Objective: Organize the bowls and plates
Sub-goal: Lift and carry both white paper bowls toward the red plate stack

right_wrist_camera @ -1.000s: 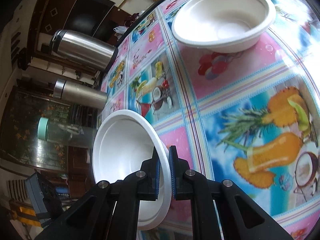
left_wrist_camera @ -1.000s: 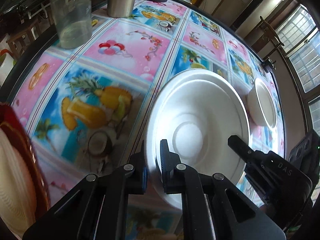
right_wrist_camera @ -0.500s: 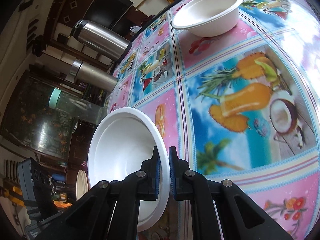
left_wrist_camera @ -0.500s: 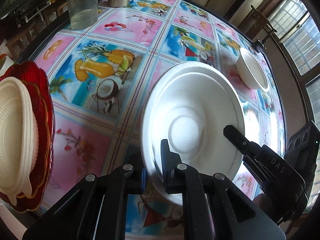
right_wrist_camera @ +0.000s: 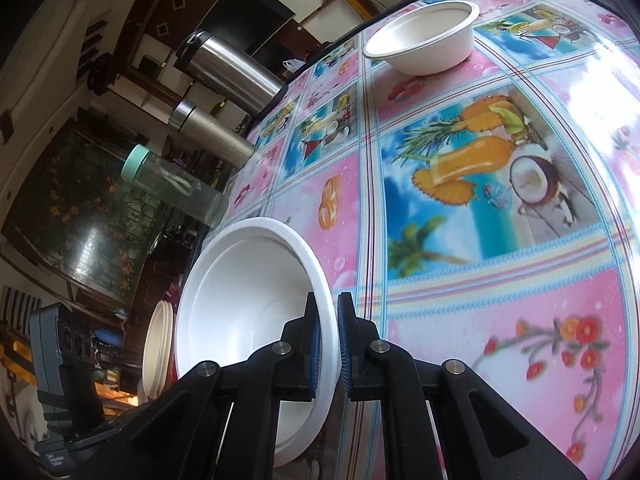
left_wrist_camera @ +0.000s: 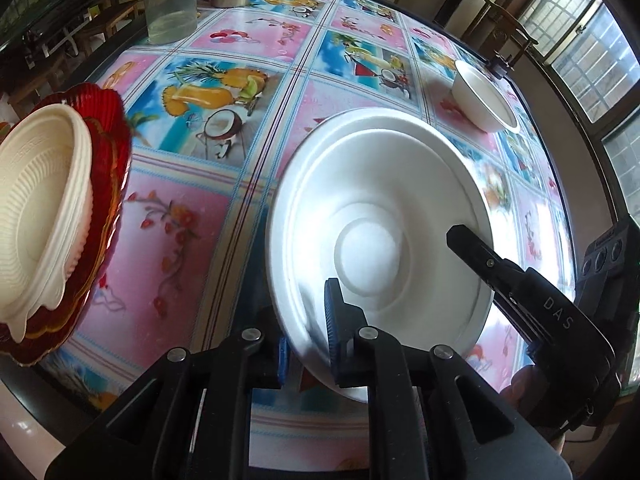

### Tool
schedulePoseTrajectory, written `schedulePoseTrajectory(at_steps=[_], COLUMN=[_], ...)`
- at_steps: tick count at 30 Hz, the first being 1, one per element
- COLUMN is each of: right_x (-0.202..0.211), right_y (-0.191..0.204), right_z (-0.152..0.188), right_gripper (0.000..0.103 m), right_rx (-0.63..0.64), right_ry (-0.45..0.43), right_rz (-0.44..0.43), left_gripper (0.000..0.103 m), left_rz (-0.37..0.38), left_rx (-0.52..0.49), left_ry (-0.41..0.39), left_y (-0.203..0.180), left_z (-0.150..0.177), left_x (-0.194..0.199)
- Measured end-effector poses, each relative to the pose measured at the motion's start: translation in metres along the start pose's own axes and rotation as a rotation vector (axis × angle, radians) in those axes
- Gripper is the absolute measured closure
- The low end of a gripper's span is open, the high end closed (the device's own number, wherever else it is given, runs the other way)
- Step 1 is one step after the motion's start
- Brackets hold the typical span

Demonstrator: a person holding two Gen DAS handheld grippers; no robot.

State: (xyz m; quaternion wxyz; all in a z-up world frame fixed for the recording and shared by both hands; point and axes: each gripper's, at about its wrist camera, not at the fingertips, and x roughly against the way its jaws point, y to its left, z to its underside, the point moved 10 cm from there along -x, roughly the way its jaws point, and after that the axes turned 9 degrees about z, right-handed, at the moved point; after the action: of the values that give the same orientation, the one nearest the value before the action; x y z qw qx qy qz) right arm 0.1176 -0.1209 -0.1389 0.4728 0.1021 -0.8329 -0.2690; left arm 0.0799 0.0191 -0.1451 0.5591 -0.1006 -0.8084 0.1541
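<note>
A white foam plate [left_wrist_camera: 376, 216] hangs tilted above the counter [left_wrist_camera: 172, 240] near its front edge, pinched on opposite sides of its rim. The left hand-held gripper [left_wrist_camera: 306, 340] has its blue-padded jaws closed on the near rim; the right hand-held gripper [right_wrist_camera: 325, 340] clamps the other side, its black finger showing against the plate's inner wall in the left view. The plate is round, smooth and matte, with a raised circle in its middle, and holds nothing.

At the counter's left edge sits a red scalloped dish [left_wrist_camera: 108, 152] of glossy plastic, carrying cream ribbed bowls [left_wrist_camera: 36, 208] nested together; I cannot count them. Toward the far right edge stands one lone white bowl [right_wrist_camera: 424, 40], empty, with a rolled lip.

Along the far edge stand two steel flasks [right_wrist_camera: 228, 68] and one clear jar [right_wrist_camera: 180, 188] with a mint lid, a little water in its bottom.

The counter wears a shiny oilcloth of pink and blue squares printed with pineapples, coconuts and flowers.
</note>
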Motion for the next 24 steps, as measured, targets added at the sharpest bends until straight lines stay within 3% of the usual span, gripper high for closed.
schedulePoseTrajectory(at_steps=[10,24], right_x=[0.019,0.021], right_y=[0.012,0.030], right_z=[0.045,0.082], right_gripper=[0.096,0.096], right_rx=[0.117,0.156], right_ry=[0.031,0.111], right_rz=[0.070,0.096], left_gripper=[0.090,0.090], left_rz=[-0.020,-0.025], left_rx=[-0.043,-0.064], left_ry=[-0.033,-0.073], left_y=[0.013,0.033], left_z=[0.033,0.060], left_x=[0.017,0.040])
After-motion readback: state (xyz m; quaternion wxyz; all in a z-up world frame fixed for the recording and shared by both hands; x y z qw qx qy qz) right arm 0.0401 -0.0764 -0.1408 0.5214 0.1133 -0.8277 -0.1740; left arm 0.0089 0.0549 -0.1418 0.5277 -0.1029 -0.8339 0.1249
